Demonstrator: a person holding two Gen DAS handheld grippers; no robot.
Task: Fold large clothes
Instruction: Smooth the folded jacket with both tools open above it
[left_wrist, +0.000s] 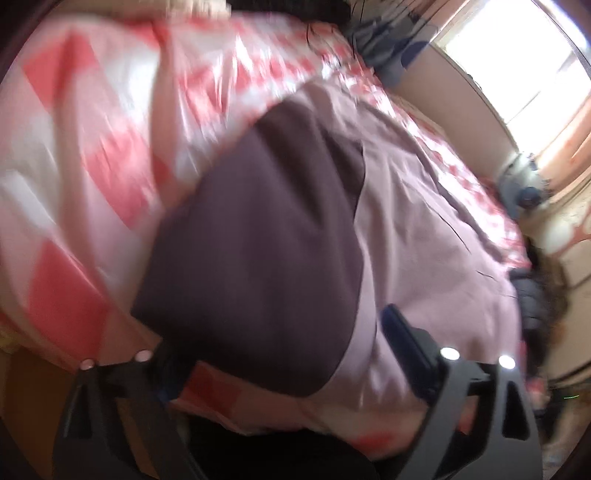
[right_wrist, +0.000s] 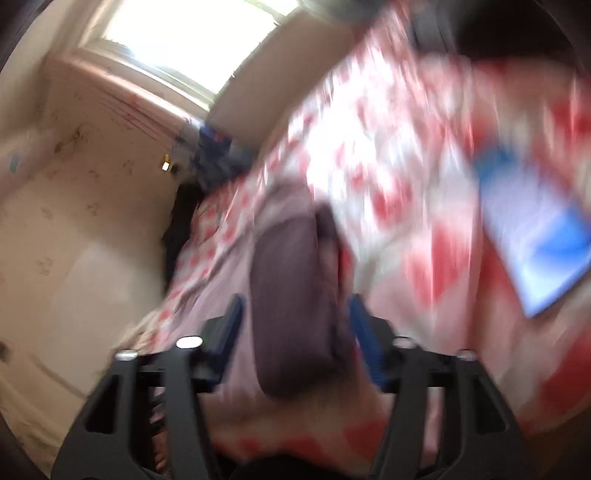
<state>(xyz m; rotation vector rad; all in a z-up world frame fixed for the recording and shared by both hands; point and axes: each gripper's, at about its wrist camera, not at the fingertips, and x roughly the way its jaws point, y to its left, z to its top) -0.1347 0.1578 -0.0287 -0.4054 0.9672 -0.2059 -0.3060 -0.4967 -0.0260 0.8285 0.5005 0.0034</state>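
A large garment lies on the bed, pale lilac with a dark purple-brown part on top. My left gripper hovers over its near end, open, and the dark part runs between the wide-spread fingers without being pinched. In the right wrist view the dark part shows as a folded strip over the lilac cloth. It passes between the blue pads of my right gripper, which is open with small gaps on both sides. Both views are blurred.
A red, pink and white checked bed cover fills both views. A blue and white flat item lies on it to the right. Dark clothes pile at the far end. A dark jacket and a window lie beyond the bed edge.
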